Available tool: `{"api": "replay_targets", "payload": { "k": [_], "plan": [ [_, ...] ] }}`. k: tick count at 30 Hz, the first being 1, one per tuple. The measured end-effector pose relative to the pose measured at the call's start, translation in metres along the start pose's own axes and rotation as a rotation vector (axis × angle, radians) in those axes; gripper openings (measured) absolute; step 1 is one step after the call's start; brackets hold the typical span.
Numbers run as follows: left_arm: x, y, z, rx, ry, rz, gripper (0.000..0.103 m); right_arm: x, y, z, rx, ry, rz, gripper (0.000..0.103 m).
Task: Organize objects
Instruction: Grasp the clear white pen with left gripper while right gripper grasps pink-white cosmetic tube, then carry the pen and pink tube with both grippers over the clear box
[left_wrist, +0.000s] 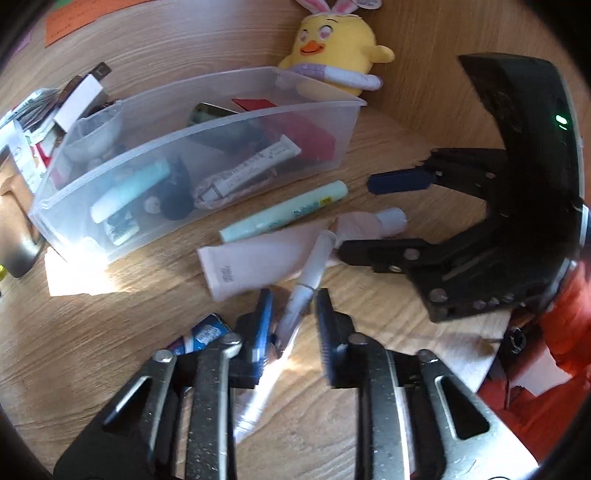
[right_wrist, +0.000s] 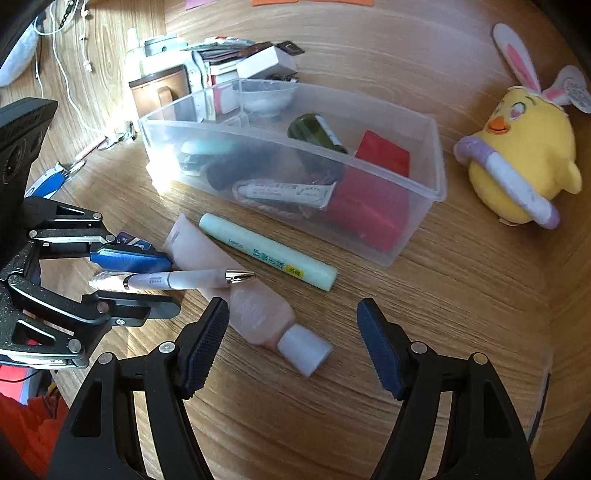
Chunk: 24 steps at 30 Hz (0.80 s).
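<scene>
Pen (right_wrist: 177, 279), one of three loose items on the bench (right_wrist: 424, 332), lay across one pink tube (right_wrist: 243, 299), with one mint tube (right_wrist: 267, 252) just beyond, at 12 o'clock from the right tongs (right_wrist: 291, 343). One clear bin (right_wrist: 437, 177) behind them held a red box, a dark jar, a white tube and more. One yellow chick toy (right_wrist: 517, 162) sat at 2 o'clock. The left tongs (left_wrist: 293, 317) stood part open, pads on either side of the pen's back end; whether they pinched it I cannot tell. The right tongs gaped wide, holding nothing, over the pink tube's white cap.
</scene>
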<state>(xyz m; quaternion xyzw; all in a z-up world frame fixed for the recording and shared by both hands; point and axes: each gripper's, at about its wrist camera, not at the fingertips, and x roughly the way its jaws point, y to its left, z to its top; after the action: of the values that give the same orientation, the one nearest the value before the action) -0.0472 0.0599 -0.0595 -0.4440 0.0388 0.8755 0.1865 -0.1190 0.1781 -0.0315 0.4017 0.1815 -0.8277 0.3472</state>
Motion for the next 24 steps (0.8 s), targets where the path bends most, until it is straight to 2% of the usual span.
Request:
{"api": "replay_targets", "payload": {
  "k": [3,4,6,8,14,18,24],
  "plan": [
    [-0.002,-0.003,-0.005,0.008,-0.011,0.003,0.010,0.005,0.001,0.001,-0.010,0.012,0.015,0.067],
    [-0.003,-0.002,-0.006,0.003,-0.015,0.006,0.010,0.007,0.002,0.001,-0.016,0.019,0.024,0.058],
    [-0.004,0.000,-0.007,-0.013,-0.019,0.001,0.010,0.006,0.005,-0.001,-0.024,0.014,0.028,0.050],
    [-0.006,0.004,-0.007,-0.039,-0.030,0.000,0.010,0.002,0.007,-0.002,-0.027,0.014,0.033,0.036],
    [-0.015,0.017,-0.007,-0.104,-0.057,-0.018,0.010,-0.010,0.014,-0.014,-0.021,-0.005,0.033,0.022],
    [-0.024,0.020,-0.008,-0.126,-0.087,-0.016,0.010,-0.023,0.019,-0.019,-0.012,-0.051,0.020,0.022],
    [-0.040,0.022,-0.001,-0.147,-0.146,0.001,0.010,-0.052,0.018,-0.016,0.023,-0.139,0.048,0.021]
  ]
}}
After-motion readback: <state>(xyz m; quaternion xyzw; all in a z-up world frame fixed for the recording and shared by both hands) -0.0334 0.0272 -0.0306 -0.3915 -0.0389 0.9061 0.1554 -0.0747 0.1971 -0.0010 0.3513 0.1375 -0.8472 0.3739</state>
